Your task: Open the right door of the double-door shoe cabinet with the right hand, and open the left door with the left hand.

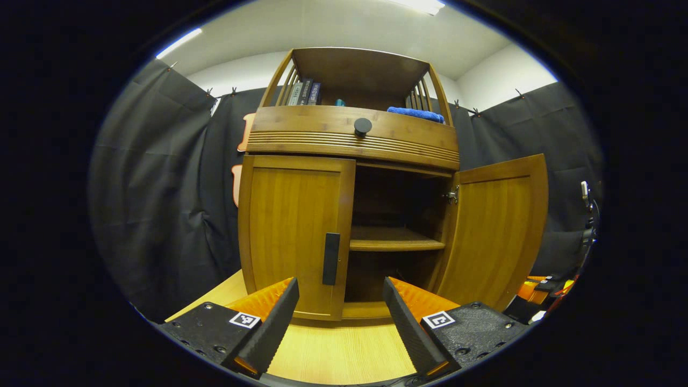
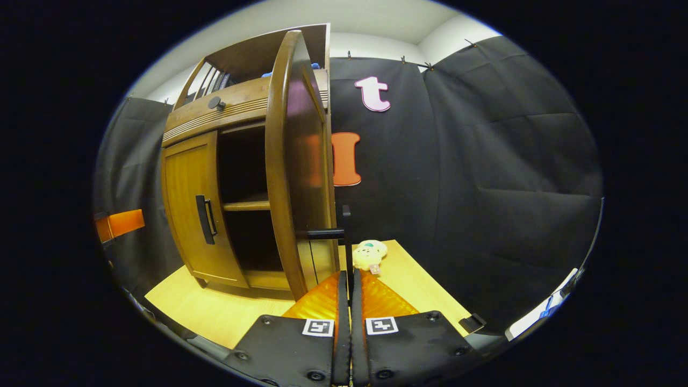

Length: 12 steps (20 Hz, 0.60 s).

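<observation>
Right door: swung wide open (image 1: 497, 231), edge-on in the right gripper view, its handle (image 2: 346, 236) a thin upright bar
Right gripper: (image 2: 346, 293) fingers closed on that handle
Left door: closed (image 1: 295, 234), flat to the cabinet (image 1: 355, 134) on the counter (image 1: 333, 349)
Left handle: (image 1: 331, 258) upright bar at the door's right edge, long axis vertical
Left gripper: (image 1: 338, 306) fingers spread open, empty, near; the handle lies straight ahead, farther in, slightly left of centre
Next, likely: left gripper forward, close across the bar

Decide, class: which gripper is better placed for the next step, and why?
Left. The left gripper is open and faces the shut left door's handle. The right gripper is shut on the right door's handle, that door already open.
</observation>
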### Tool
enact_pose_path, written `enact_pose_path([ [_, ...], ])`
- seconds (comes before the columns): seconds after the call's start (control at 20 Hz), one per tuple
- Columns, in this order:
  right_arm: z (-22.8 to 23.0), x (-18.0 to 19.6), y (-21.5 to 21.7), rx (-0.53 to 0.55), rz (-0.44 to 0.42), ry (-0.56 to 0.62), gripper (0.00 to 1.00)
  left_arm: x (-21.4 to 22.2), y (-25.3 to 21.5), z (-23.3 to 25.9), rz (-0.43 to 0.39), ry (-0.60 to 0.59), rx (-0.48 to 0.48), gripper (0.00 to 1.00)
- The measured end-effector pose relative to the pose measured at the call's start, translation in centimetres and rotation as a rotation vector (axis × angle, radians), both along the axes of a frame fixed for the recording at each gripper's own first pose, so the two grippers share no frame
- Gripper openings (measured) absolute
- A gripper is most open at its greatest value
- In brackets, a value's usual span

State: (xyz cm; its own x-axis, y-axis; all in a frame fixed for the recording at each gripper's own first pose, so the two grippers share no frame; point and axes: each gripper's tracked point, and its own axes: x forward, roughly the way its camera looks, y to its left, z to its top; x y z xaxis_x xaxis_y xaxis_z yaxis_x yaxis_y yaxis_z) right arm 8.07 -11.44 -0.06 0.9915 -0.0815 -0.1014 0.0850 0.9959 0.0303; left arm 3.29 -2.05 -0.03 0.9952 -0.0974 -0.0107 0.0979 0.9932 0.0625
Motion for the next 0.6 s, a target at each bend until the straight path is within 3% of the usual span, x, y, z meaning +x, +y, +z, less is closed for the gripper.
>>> enact_pose_path([
  [0.15,0.2,-0.3,-1.3,0.014,-0.006,-0.003,0.0,2.3,-1.6,0.5,-0.017,0.004,-0.002,0.92],
  [0.2,0.3,-0.5,-1.8,0.015,-0.012,-0.004,0.08,3.1,-2.1,0.6,-0.019,0.004,-0.004,0.95],
  [0.25,0.4,-0.6,-2.3,0.015,-0.021,-0.006,0.08,3.7,-2.6,0.6,-0.022,0.005,-0.003,0.98],
  [0.35,0.7,-0.9,-3.5,0.011,-0.038,-0.011,0.08,4.3,-2.9,0.4,-0.021,0.009,-0.002,0.92],
  [0.5,1.3,-1.6,-4.9,-0.001,-0.061,-0.025,0.08,5.0,-3.1,0.1,-0.016,0.006,-0.002,0.95],
  [0.6,1.5,-1.9,-5.8,-0.02,-0.089,-0.034,0.08,5.7,-3.1,0.0,-0.008,-0.006,0.017,0.92],
])
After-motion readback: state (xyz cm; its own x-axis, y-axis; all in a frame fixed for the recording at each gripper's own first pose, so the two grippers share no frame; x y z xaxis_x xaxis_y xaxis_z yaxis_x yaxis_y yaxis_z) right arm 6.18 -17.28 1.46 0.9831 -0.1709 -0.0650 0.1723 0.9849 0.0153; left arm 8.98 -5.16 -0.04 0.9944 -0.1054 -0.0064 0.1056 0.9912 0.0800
